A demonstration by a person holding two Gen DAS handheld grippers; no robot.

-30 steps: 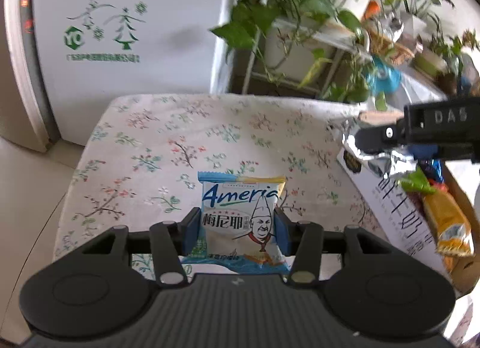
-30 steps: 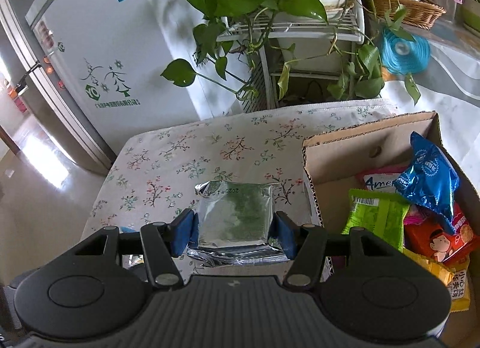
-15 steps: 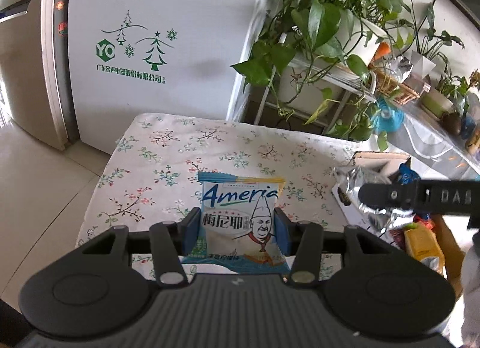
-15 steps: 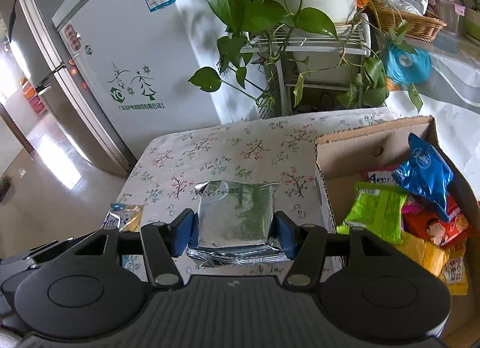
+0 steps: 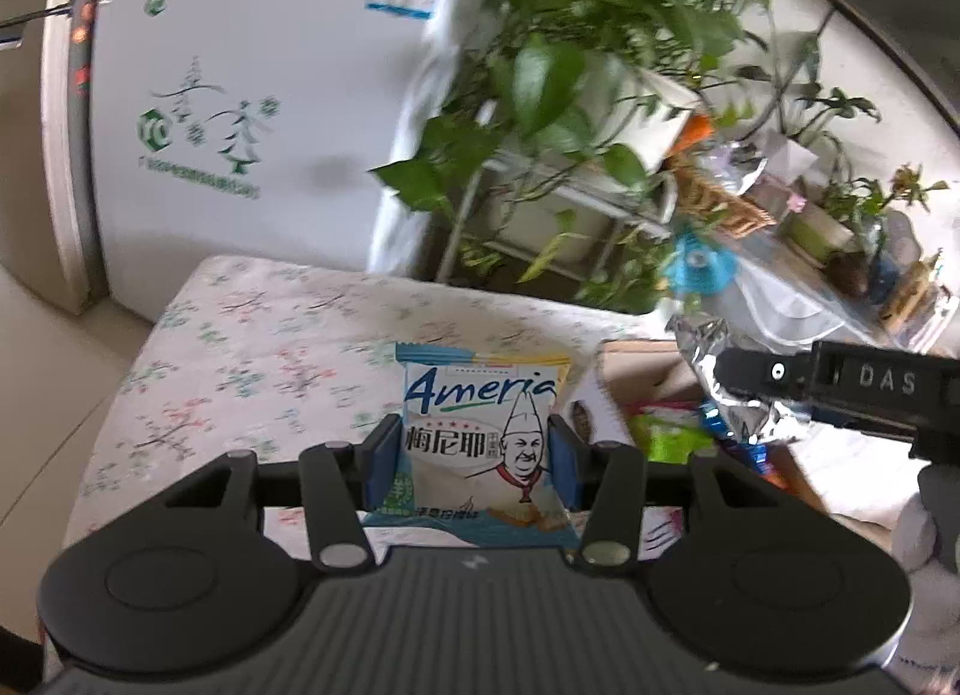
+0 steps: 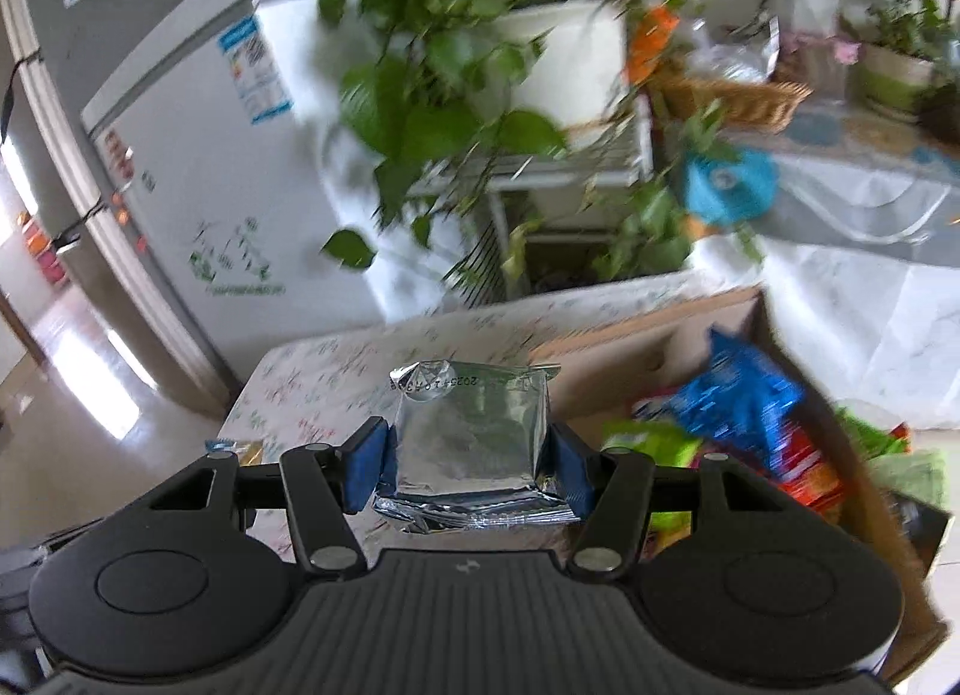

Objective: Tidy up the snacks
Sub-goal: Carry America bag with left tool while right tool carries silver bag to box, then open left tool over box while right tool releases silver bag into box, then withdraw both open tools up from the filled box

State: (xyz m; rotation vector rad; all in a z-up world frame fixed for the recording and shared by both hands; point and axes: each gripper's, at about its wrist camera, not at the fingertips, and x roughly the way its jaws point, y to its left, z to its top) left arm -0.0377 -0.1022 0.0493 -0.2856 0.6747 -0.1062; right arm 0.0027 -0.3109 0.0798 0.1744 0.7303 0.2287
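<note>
My left gripper (image 5: 474, 464) is shut on a white and blue Ameria snack packet (image 5: 480, 425), held upright above the flowered tablecloth (image 5: 270, 347). My right gripper (image 6: 468, 464) is shut on a silver foil packet (image 6: 474, 431), its blue pads pressing both sides. In the left wrist view the right gripper (image 5: 840, 389) appears at the right with the foil packet (image 5: 714, 371), above the cardboard box (image 5: 648, 371). The cardboard box (image 6: 690, 335) holds several snack bags, among them a blue bag (image 6: 744, 395) and a green bag (image 6: 654, 437).
A white fridge (image 5: 240, 95) stands behind the table. Potted plants (image 5: 570, 65) on a white rack (image 6: 570, 173) crowd the far side. A wicker basket (image 6: 732, 95) and more pots sit on a covered counter at the right. Another small packet (image 6: 237, 446) lies at the table's left edge.
Both grippers have risen with their packets still held. The table looks smaller and lower. The right gripper has shifted toward the cardboard box, which now fills more of its view.
</note>
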